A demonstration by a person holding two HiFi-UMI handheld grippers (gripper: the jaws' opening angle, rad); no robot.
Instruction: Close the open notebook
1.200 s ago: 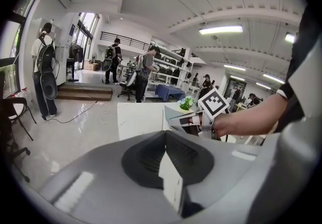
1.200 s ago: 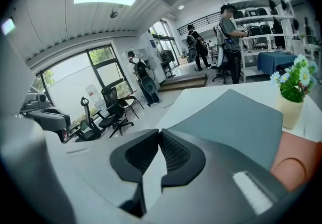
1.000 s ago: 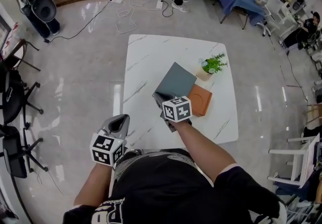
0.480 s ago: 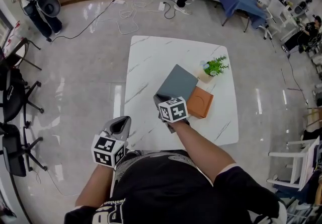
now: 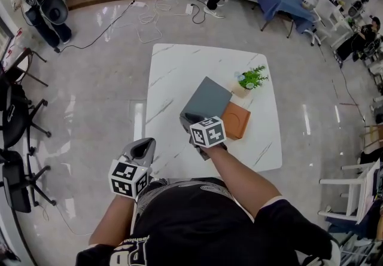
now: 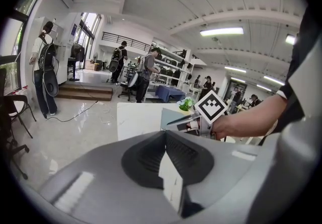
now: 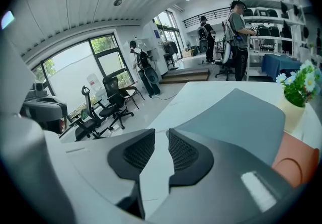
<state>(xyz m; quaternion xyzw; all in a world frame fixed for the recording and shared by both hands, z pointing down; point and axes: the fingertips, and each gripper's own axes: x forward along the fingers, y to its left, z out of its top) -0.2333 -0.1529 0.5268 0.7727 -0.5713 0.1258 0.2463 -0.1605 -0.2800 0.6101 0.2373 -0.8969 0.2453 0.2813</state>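
Grey notebook on a white marble tabletop, right hand-held gripper at its near corner

Grey cover up, the notebook lies askew right of the middle of the tabletop; whether it is fully shut I cannot tell. A small potted plant stands at its 2 o'clock, and an orange square pad lies against its edge at 4 o'clock. The right hand-held gripper sits at the notebook's 6 o'clock corner. Its jaws are parted by a narrow slit with pale tabletop showing through and nothing between them, and the grey cover spreads just past them toward 2 o'clock. The left hand-held gripper hangs off the tabletop's near edge at 7 o'clock, over the floor, its jaws pressed together at the tips and empty.
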